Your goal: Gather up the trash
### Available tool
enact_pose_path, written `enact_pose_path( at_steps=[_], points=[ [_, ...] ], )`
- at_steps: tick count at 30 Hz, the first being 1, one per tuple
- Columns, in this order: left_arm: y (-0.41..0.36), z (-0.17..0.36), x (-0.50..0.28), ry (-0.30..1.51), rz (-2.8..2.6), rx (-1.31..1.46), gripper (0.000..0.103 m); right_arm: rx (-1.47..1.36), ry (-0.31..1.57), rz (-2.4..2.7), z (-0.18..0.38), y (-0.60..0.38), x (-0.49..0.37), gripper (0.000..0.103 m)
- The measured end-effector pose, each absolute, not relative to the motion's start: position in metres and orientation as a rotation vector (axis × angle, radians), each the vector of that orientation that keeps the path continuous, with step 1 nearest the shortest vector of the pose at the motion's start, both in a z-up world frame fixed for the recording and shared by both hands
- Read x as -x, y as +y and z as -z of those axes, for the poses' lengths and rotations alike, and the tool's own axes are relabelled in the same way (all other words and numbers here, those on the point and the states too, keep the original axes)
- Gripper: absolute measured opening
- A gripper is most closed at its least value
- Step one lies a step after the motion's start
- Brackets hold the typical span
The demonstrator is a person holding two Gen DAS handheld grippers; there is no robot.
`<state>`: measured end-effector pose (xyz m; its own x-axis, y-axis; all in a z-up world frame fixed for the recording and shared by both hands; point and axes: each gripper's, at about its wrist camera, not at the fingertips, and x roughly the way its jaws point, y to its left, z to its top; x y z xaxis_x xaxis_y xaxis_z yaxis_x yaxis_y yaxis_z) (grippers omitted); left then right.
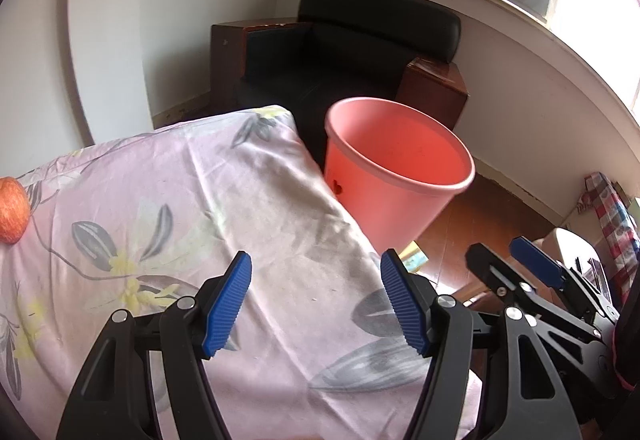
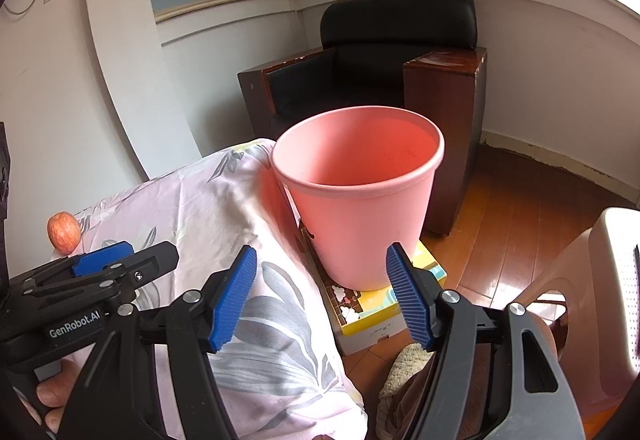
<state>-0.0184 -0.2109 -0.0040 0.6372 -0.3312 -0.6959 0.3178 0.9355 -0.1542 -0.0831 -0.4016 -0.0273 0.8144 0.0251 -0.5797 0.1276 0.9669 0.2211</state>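
A pink waste bin [image 2: 360, 200] stands upright on a yellow box [image 2: 376, 308] beside the table's right edge; it also shows in the left wrist view [image 1: 396, 168]. What I see of its inside holds nothing. My right gripper [image 2: 320, 280] is open before the bin, with nothing between its blue pads. My left gripper [image 1: 316, 300] is open over the floral tablecloth [image 1: 180, 208], also empty. Each gripper shows in the other's view: the left [image 2: 132, 260], the right [image 1: 504, 256]. A red apple [image 1: 12, 210] lies at the cloth's far left, also in the right wrist view [image 2: 63, 232].
A black armchair [image 2: 396, 52] with wooden sides stands in the corner behind the bin. A pink plastic stool [image 2: 600, 280] is at the right on the wooden floor [image 2: 520, 208]. A person's hand [image 2: 52, 396] holds the left gripper. A slippered foot [image 2: 404, 372] is below.
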Motion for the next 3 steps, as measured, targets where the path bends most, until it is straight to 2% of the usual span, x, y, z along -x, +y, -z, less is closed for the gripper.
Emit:
enact_pose_path(
  at_steps=[3],
  points=[
    [-0.190,0.000,0.012,0.781,0.318,0.036,0.066,-0.232,0.607,0.026,0.020,-0.398,0.077,0.068]
  ],
)
